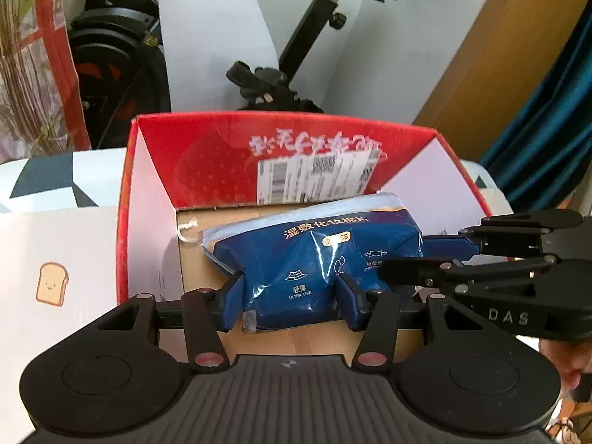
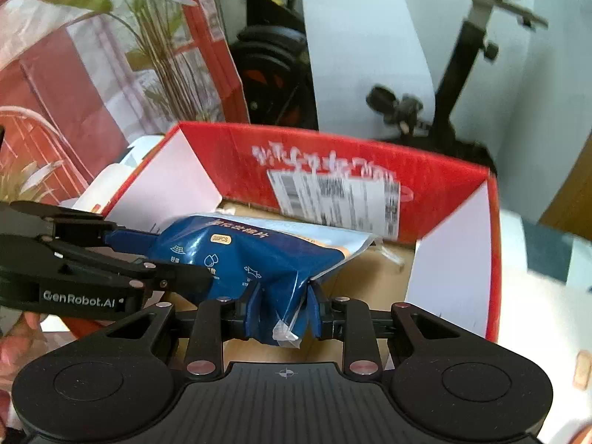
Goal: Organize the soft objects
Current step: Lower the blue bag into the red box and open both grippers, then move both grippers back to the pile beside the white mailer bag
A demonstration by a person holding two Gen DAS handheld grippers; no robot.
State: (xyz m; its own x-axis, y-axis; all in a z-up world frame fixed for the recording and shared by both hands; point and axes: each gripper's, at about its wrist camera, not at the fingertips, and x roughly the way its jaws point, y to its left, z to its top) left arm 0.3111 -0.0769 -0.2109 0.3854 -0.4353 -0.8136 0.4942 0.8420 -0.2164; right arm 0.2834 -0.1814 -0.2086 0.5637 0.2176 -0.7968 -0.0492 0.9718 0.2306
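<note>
Inside the red box, both grippers clamp the blue pack, apparently unobstructed.

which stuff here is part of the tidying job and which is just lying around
In the job:
blue pack
red box
left gripper, shut on the pack
right gripper, shut on the pack

Just lying about:
exercise bike
plant
toast-print sheet
curtain
</note>
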